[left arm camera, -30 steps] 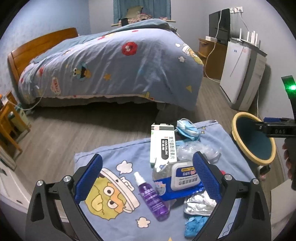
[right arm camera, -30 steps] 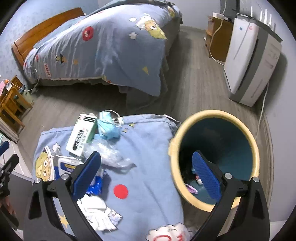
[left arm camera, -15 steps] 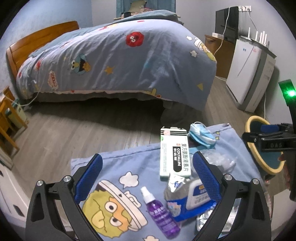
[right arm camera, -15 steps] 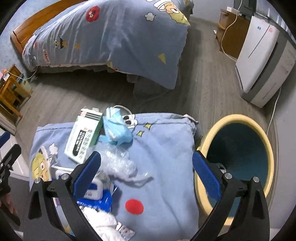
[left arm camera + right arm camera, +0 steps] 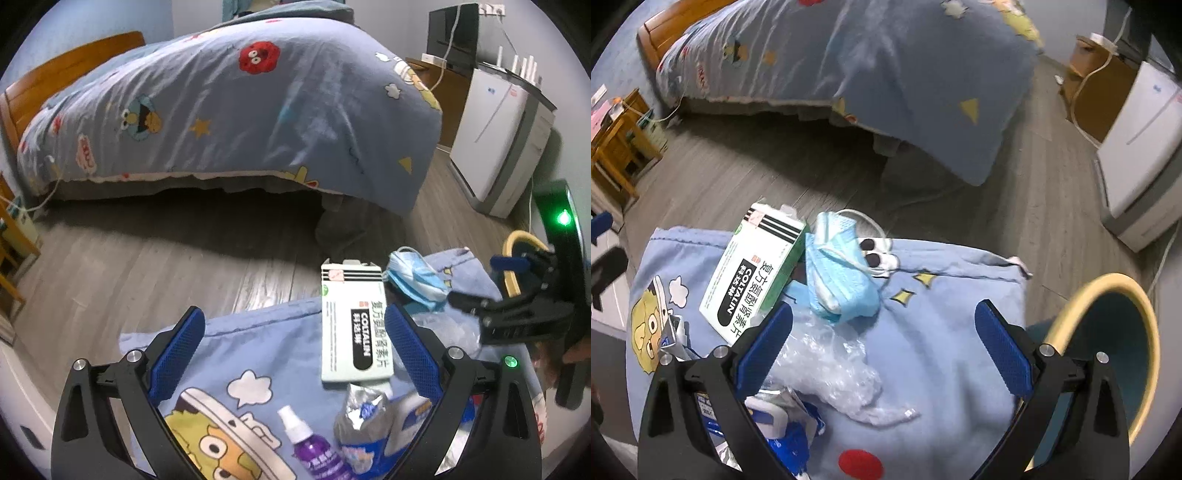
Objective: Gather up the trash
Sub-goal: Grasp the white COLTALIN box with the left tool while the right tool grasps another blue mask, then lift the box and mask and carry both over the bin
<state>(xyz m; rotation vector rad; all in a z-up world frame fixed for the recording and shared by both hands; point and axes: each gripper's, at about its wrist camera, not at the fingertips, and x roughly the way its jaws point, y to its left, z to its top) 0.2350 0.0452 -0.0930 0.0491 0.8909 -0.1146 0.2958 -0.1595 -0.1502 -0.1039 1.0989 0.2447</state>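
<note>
Cartoon-print cloth cover (image 5: 942, 354), matt; crinkled clear plastic wrap (image 5: 831, 369), glossy; cardboard medicine box (image 5: 352, 332), smooth; pleated fabric face mask (image 5: 842, 277); wood-plank floor (image 5: 147, 266), matt.

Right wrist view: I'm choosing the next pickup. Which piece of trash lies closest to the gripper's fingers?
The crumpled clear plastic wrap, just inside the right gripper beside its left finger. The blue face mask and medicine box lie farther away.
</note>
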